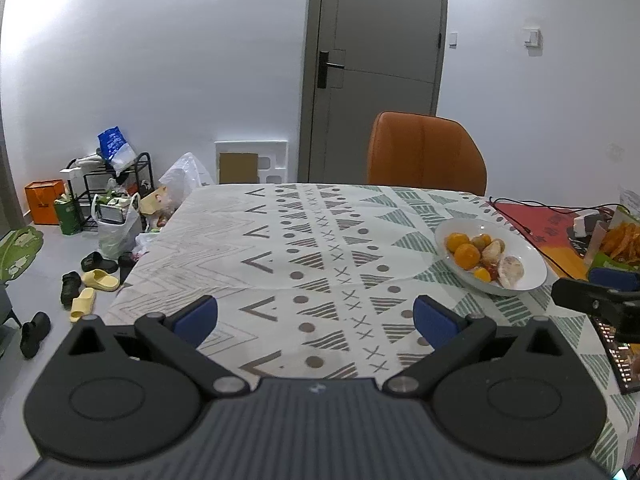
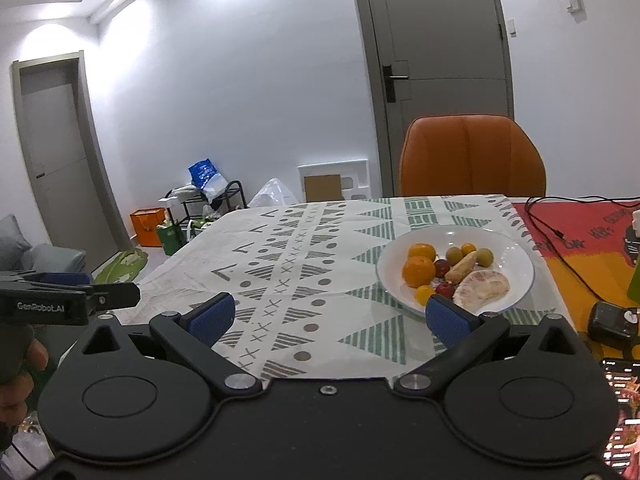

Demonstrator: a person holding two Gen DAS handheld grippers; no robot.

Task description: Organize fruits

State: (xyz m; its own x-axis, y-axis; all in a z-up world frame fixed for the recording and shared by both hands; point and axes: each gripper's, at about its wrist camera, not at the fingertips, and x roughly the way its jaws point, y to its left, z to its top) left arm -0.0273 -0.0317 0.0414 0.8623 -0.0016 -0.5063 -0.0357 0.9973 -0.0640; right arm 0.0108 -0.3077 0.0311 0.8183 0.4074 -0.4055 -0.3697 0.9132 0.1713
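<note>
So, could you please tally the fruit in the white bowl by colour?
In the white bowl, from the right wrist view:
Orange, large: 2
Orange-yellow, small: 2
Green-yellow: 2
Red: 2
Pale peeled segment: 1
Tan elongated piece: 1
Total: 10

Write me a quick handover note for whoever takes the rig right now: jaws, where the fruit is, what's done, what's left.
Left gripper: jaws wide open, empty, over bare tablecloth.
Right gripper: jaws wide open, empty, its right finger just short of the white plate.
Fruit: all on that plate, two big oranges, small yellow, green and red fruits, a pomelo segment, a tan oblong piece. None loose on the table.
Done: fruit looks gathered on the plate; whether that finishes the job I cannot tell.
Left: if sorting is still wanted, start with the right gripper; it is nearest. Mind the black cable to the right.
</note>
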